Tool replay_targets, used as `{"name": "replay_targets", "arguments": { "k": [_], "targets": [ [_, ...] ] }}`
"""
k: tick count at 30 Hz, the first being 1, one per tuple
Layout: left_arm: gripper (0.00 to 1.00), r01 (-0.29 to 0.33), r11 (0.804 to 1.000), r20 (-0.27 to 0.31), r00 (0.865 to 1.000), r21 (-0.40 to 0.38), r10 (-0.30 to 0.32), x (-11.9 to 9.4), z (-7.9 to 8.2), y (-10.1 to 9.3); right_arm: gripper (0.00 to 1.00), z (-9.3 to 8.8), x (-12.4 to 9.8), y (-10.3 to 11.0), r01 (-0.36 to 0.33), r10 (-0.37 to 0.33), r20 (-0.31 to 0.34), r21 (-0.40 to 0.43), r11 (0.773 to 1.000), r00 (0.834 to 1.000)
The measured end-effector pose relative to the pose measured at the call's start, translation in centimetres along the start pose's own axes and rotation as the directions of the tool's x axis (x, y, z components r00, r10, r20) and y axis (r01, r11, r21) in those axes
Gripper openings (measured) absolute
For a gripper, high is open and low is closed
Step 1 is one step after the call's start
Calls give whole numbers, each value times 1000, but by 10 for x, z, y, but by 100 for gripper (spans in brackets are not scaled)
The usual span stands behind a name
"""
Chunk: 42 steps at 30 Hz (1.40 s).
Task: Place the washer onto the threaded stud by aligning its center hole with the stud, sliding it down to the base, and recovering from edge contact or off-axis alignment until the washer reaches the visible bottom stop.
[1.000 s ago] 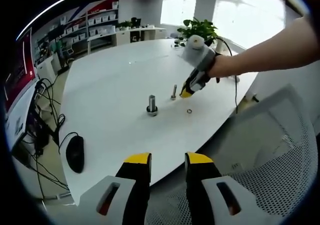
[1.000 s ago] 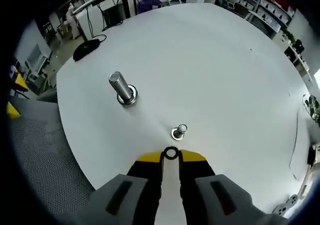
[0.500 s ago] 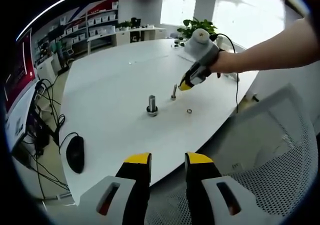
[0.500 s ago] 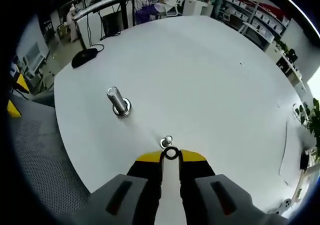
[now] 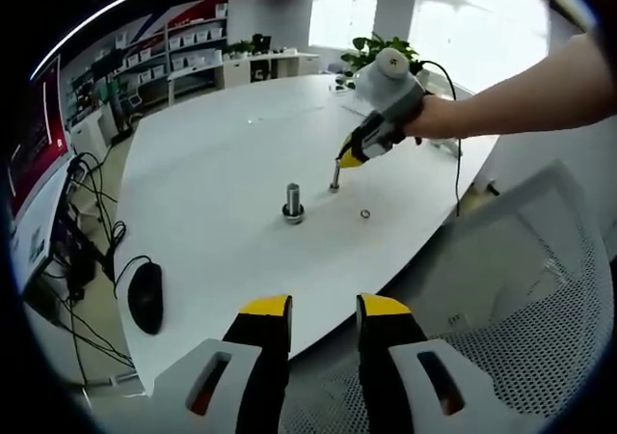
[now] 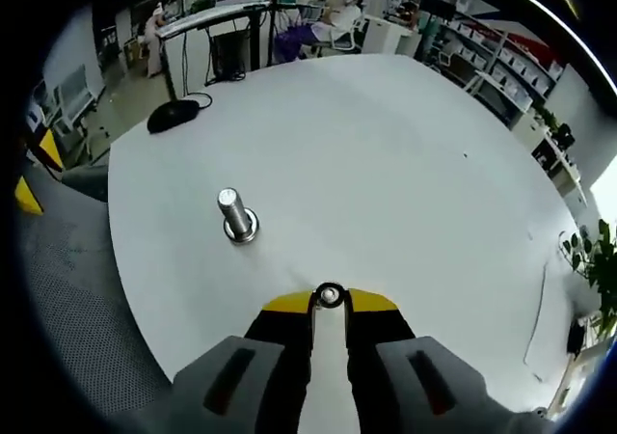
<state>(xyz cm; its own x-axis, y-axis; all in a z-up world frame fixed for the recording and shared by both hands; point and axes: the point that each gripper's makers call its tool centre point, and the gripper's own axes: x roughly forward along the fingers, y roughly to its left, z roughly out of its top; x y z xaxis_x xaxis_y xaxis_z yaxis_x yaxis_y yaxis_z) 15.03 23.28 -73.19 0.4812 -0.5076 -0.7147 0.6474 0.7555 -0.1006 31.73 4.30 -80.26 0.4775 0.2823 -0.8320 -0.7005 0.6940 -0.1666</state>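
the right tongs (image 6: 330,304) are closed down on the washer (image 6: 330,296), a small dark metal ring pinched by its edge between the yellow tips, its round centre hole facing the camera. in the right gripper view the top of the small threaded stud shows bright through that hole, so ring and stud look lined up; whether they touch cannot be told. in the left gripper view the right tongs (image 5: 344,158) hang just above the small threaded stud (image 5: 335,177), a thin upright silver pin standing on the white bench (image 5: 222,154), with a person's hand (image 5: 439,123) behind them.

a second washer (image 5: 366,213) lies flat on the bench just beside the small stud. a thicker silver bolt (image 6: 234,216) stands upright on its wide base well apart from the tips, its threads visible along the shaft.

the left tongs (image 5: 324,311) sit at the near bench edge, tips a little apart with nothing between them. a black mouse (image 5: 145,296) lies on the bench near its edge, and a mesh chair (image 5: 540,289) stands beside the bench.
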Motion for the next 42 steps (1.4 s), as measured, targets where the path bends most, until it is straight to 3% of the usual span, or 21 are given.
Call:
{"name": "replay_targets", "arguments": {
  "k": [14,42],
  "targets": [
    [25,-2,1000,0,1000,-2,2,0,0,1,14,0,7,-1,-10,10,-15,30,1000,1000],
    [24,0,1000,-14,1000,-2,0,1,-3,0,14,-2,8,-3,-51,48,-79,-34,998,996]
  ]
}}
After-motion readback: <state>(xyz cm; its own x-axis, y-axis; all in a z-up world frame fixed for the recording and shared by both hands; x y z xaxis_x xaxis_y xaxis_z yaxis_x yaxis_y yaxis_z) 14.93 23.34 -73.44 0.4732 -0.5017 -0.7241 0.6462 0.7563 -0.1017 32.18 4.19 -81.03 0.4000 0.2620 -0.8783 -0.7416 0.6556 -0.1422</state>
